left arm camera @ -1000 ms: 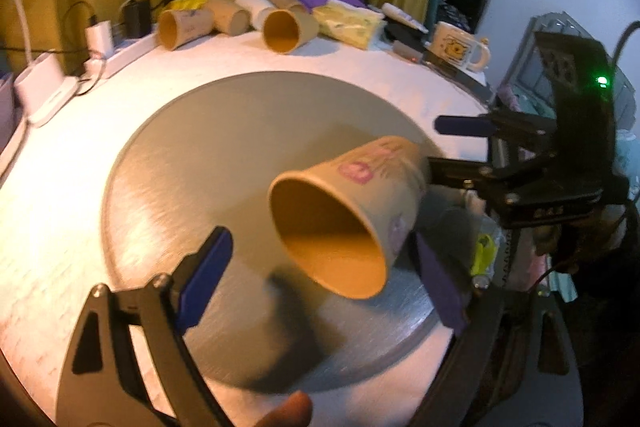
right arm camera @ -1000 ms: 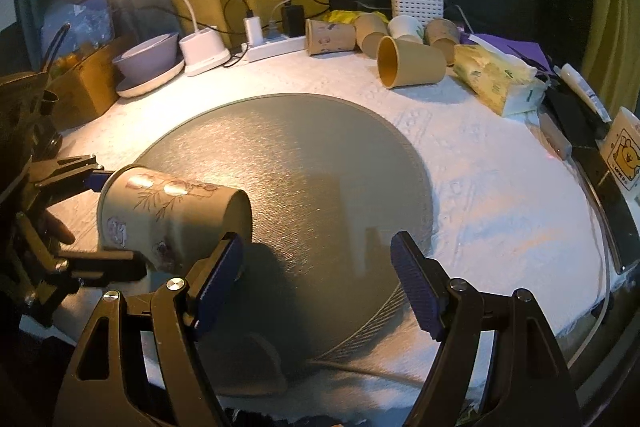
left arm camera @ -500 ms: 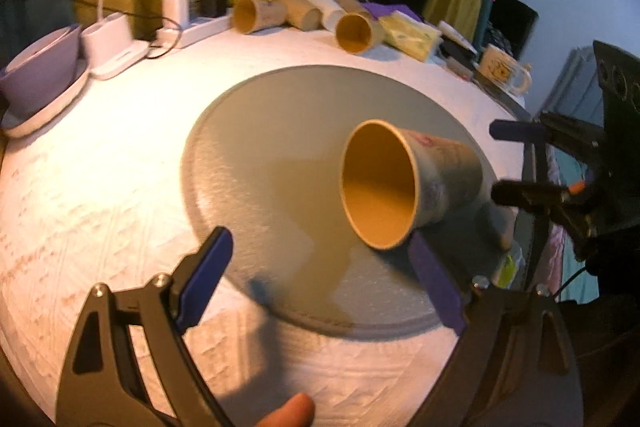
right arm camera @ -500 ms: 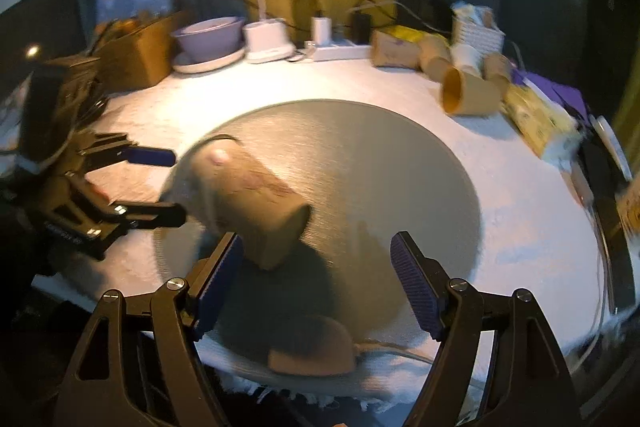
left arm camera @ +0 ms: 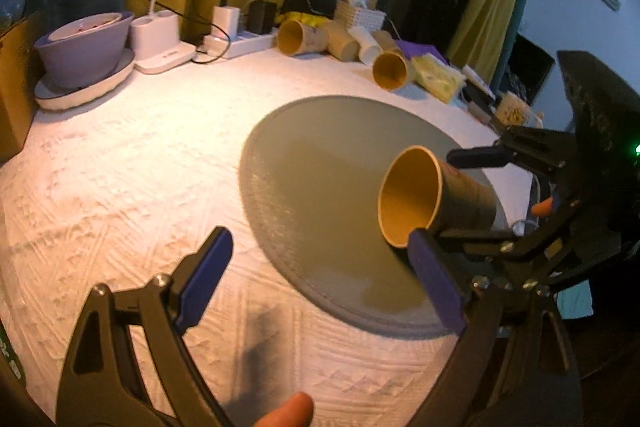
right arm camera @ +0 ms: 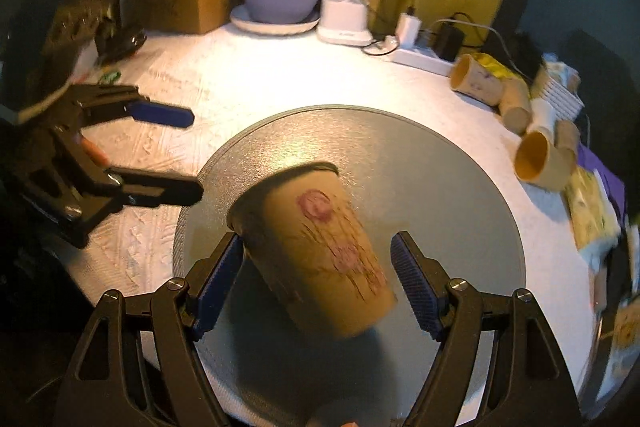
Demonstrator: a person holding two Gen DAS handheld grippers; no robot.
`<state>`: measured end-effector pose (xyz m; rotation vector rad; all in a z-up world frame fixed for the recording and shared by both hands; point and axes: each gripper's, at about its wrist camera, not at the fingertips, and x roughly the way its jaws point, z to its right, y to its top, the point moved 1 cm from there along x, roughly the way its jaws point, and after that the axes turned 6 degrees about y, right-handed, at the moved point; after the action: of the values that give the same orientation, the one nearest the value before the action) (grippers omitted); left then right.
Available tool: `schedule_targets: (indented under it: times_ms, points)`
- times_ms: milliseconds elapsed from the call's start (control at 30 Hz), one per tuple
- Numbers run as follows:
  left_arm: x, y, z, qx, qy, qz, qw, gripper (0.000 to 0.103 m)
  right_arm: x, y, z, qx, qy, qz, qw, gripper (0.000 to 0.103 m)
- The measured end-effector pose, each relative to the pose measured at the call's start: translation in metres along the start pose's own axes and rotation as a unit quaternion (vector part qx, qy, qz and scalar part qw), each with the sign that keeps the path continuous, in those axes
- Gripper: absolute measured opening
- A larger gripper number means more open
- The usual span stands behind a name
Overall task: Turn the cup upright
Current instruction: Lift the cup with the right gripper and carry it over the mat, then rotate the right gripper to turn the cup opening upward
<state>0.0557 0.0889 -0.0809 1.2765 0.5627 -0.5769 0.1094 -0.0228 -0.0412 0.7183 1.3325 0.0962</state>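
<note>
The cup lies tilted on its side over the round grey mat, which rests on the white-clothed desk. In the right wrist view the cup sits between the jaws of the right gripper. The left pad touches the cup near its rim, while a gap shows between the right pad and the cup wall, so I cannot tell whether the jaws are clamped on it. The printed side of the cup, with a pink flower, faces up. Its mouth points toward the mat's left edge, where the left gripper hangs over the cloth just beside the mat, jaws apart and holding nothing.

In the left wrist view the cup shows its open mouth and yellow inside above the mat's right part, with the right gripper around it from the right. The left gripper has its jaws wide apart, one finger over the cloth left of the mat and the other low before the cup's mouth.

Beyond the mat, at the desk's far edge, lie several spare cups on their sides, a power strip, a purple bowl on a plate, and a white lamp base.
</note>
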Motion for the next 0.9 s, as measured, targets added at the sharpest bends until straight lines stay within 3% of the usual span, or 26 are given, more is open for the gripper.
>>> schedule_targets:
  times_ms: [267,633,900]
  points:
    - [-0.003,0.004,-0.010,-0.014,-0.011,0.017,0.9997,0.090,0.030,0.025,-0.007,-0.030,-0.003,-0.057,0.998,0.079]
    - [0.005,0.006,-0.011,-0.017,-0.016,0.008,0.9997,0.090,0.061,0.034,-0.001,0.001,0.032,-0.121,0.992,0.079]
    - [0.006,0.010,-0.010,-0.019,-0.010,0.006,0.9998,0.090,0.048,0.036,0.005,0.005,0.062,-0.100,0.993,0.073]
